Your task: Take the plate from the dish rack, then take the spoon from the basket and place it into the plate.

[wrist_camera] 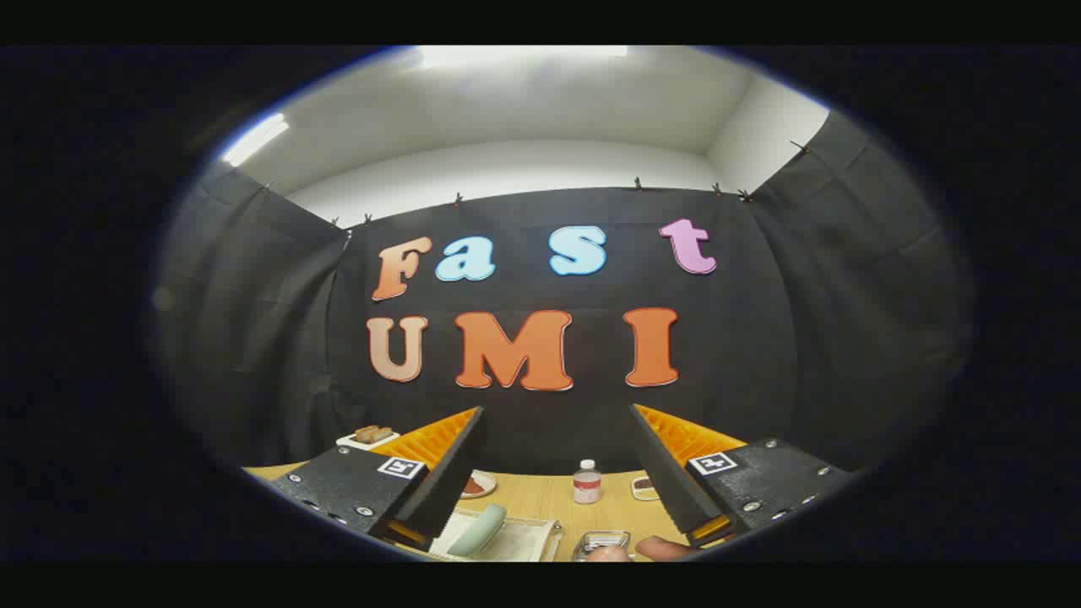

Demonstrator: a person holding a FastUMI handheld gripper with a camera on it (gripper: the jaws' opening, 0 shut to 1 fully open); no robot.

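Observation:
My gripper (556, 412) is open, its two fingers spread wide with nothing between them, held well above the wooden table (540, 498) and pointing at the booth's back wall. Low down by the left finger, a pale green plate (479, 529) leans in a cream dish rack (528, 538). To the right of the rack sits a small see-through basket (601, 540), partly cut off; I cannot make out what lies in it. A person's fingertips (667, 547) show next to the basket.
A small white bottle (586, 481) with a red label stands mid-table beyond the rack. Two little dishes with dark red contents (477, 485) (643, 485) flank it. A white tray of brown pieces (369, 437) sits at the far left.

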